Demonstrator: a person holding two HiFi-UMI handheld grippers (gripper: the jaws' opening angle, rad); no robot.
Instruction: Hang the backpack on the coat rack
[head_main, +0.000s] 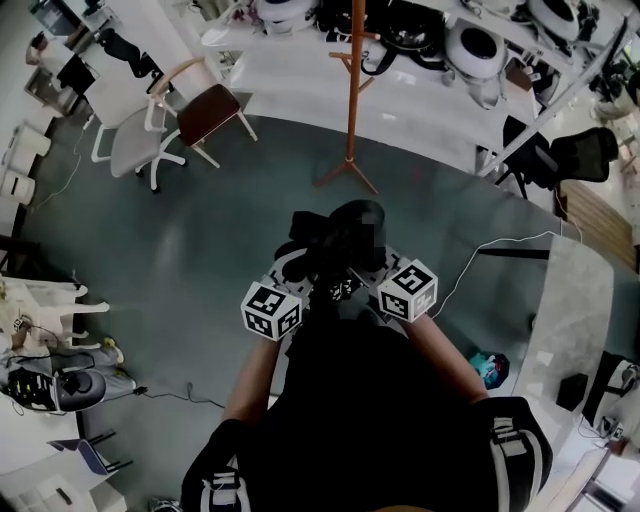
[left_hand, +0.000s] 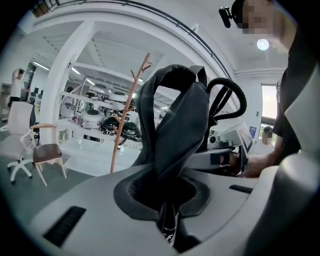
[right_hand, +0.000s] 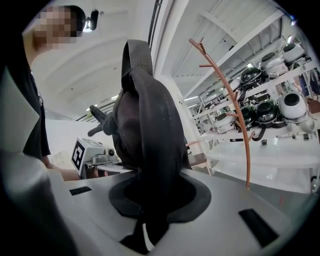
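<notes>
Soft, sagging backpack (head_main: 335, 240), straps clenched between fingers (left_hand: 90, 200) of left gripper (left_hand: 167, 222) and right gripper (right_hand: 145, 227); probably light; rack (head_main: 352, 90) beyond fingers.

Observed left gripper (left_hand: 167, 220) clamped tight on fabric of black backpack (left_hand: 175, 125), held upright close before the lens. Noted wooden coat rack (left_hand: 127, 115) well beyond, just left of backpack, before white shelving (left_hand: 100, 120). Recorded brown-seated chair (left_hand: 47, 152) at far left.
</notes>
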